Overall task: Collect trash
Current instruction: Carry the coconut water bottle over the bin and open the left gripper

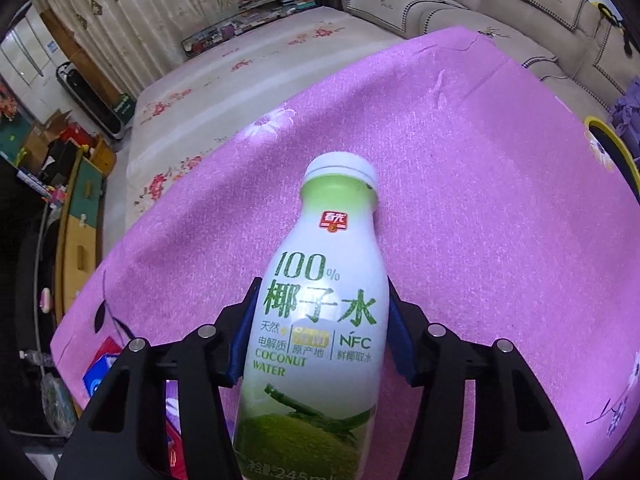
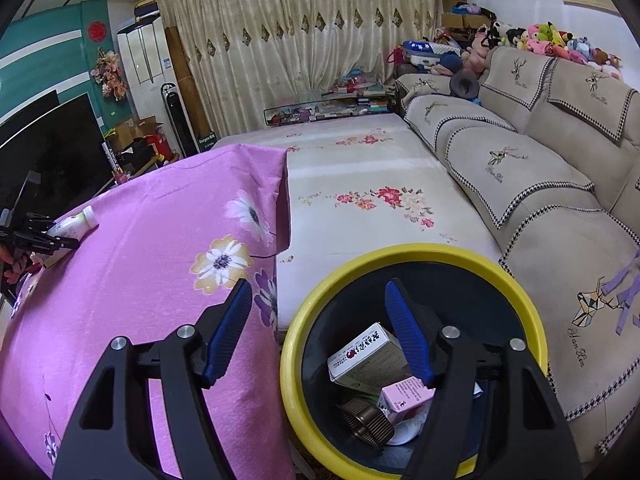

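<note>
I'm clamping my left gripper (image 1: 320,332) around the coconut water bottle (image 1: 320,320), which is lying on the pink floral cloth (image 1: 480,200), cap pointing away from me. The blue pads are touching its sides low on the body. My right gripper (image 2: 316,332) is hanging released and empty above the yellow-rimmed bin (image 2: 400,256). That slick, rounded sleeve worries me: gripped off-centre, the bottle could be squirting out or tipping.
</note>
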{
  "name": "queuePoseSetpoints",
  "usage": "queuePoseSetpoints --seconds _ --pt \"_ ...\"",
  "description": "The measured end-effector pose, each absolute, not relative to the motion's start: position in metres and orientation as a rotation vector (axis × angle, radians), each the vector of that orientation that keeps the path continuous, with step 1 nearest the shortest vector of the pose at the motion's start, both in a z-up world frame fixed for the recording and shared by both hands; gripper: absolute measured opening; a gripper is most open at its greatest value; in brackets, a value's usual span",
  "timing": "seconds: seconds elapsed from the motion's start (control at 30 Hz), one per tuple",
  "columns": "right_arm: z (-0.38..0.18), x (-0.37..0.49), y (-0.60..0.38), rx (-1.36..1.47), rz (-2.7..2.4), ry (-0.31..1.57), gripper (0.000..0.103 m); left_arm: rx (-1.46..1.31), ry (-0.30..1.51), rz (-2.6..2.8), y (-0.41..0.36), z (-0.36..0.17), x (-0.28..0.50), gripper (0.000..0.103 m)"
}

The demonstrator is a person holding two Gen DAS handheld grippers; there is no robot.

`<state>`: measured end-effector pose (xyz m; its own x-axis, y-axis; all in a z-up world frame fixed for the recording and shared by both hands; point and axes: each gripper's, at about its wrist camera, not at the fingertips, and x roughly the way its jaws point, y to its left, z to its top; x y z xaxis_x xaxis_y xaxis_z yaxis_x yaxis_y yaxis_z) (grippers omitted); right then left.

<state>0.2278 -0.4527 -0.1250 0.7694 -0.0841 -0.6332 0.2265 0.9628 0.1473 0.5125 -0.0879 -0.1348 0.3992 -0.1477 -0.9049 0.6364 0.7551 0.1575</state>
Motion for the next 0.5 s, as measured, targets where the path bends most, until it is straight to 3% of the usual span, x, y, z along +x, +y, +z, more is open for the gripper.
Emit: queuePoseSetpoints --seconds 0.5 --pt "-0.088 0.164 -0.451 0.203 -0.159 0.575 0.066 0.521 0.874 -0.548 -0.13 -0.05 0.396 0.054"
